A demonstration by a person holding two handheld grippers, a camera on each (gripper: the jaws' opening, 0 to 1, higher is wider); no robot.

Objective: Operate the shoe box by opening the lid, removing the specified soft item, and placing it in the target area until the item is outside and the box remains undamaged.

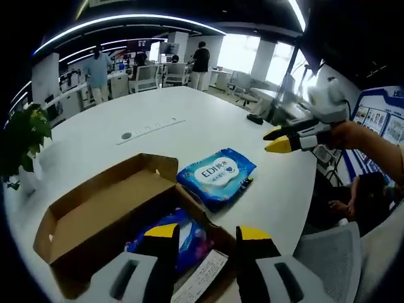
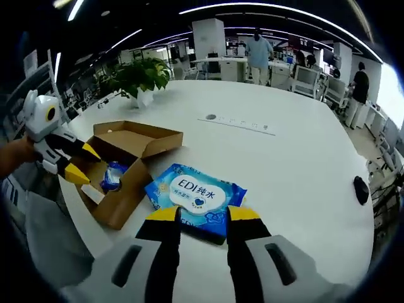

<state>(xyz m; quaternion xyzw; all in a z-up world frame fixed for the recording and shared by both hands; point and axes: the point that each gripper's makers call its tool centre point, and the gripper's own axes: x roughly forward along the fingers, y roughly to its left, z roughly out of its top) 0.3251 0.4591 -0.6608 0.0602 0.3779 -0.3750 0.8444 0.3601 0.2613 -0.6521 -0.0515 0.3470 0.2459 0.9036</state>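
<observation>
Right gripper (image 2: 197, 224) hovers with jaws spread just short of the blue pack (image 2: 197, 192), which lies on the table (image 2: 297, 164) beside the open box (image 2: 129, 161). Left gripper (image 1: 207, 243), jaws likewise apart and empty, hangs over the box, where a second pack (image 1: 183, 233) lies. Judged best: lift clear of the cardboard walls.

One open box (image 1: 101, 214) on the desk (image 1: 189, 120). Two blue packs: one (image 1: 216, 177) on the desk at the box's 2 o'clock, one (image 1: 183, 237) inside it. One plant (image 2: 136, 76). Two tools: left (image 1: 205, 243), right (image 2: 203, 221). Three people at 12 o'clock.
</observation>
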